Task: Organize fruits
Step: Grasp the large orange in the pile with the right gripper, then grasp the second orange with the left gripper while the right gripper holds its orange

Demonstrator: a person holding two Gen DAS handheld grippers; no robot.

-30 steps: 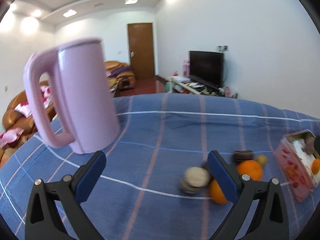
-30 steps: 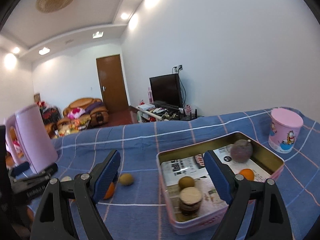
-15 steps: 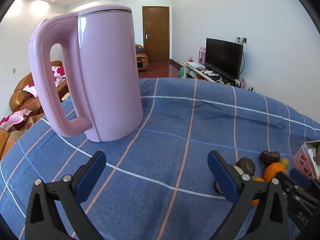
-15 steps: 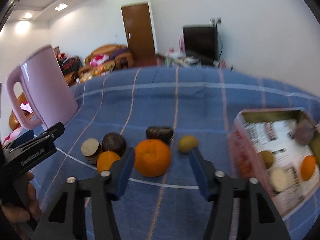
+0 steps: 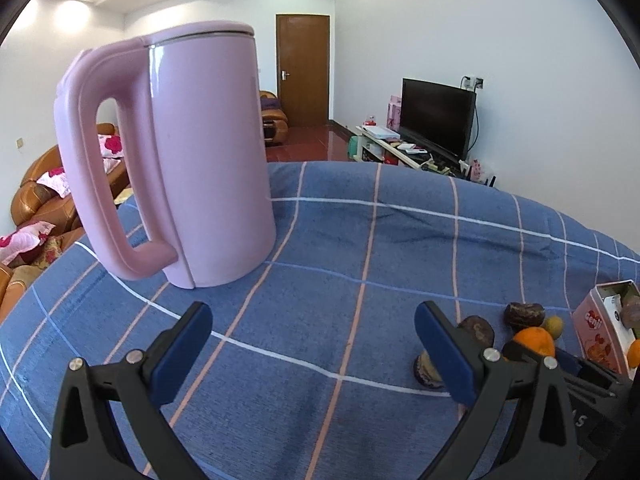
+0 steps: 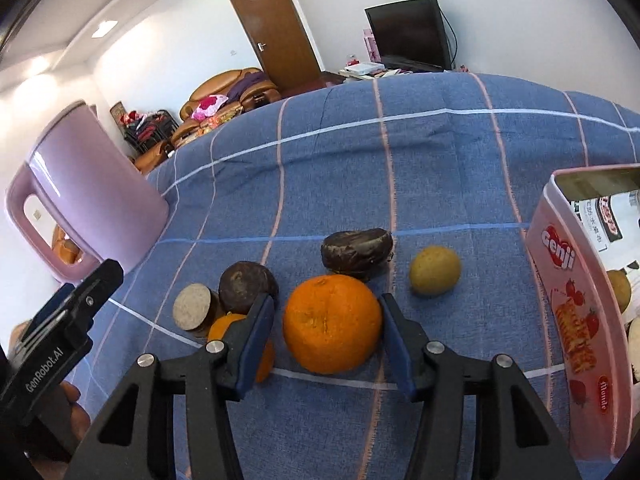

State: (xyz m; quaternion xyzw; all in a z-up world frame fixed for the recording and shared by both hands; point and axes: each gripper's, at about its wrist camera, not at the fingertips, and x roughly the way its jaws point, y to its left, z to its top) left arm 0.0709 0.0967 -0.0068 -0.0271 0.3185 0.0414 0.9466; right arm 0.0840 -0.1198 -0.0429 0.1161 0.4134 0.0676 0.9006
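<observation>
Squarely between the blue pads of the right gripper [image 6: 328,330] sits the large orange [image 6: 333,323], round and bright, its skin dimpled, a small pale scar near the middle; it rests on the blue checked cloth [image 6: 440,184], and the jaws have just been closing around it; the pads stand at its two flanks, though whether they press on the skin cannot be told from this angle. Behind the left pad lies a smaller orange [image 6: 240,340], half hidden; so two oranges lie on the cloth; just beyond them are two dark brown fruits, one rounded [image 6: 248,286] and one flatter and wrinkled [image 6: 357,254]; one tan-faced round piece [image 6: 193,306] leans at the far left of the cluster, and one yellow-green fruit [image 6: 435,270] lies to the right, apart from the orange. Further right stands one pink tin [image 6: 576,320], open at the top, printed with strawberries, with paper and a few more fruits inside, too cut off to count. To the left stands one pink kettle [image 5: 180,160], upright, its handle toward the camera. The left gripper [image 5: 312,354] hangs over bare cloth near the kettle, jaws wide apart with nothing between them.
</observation>
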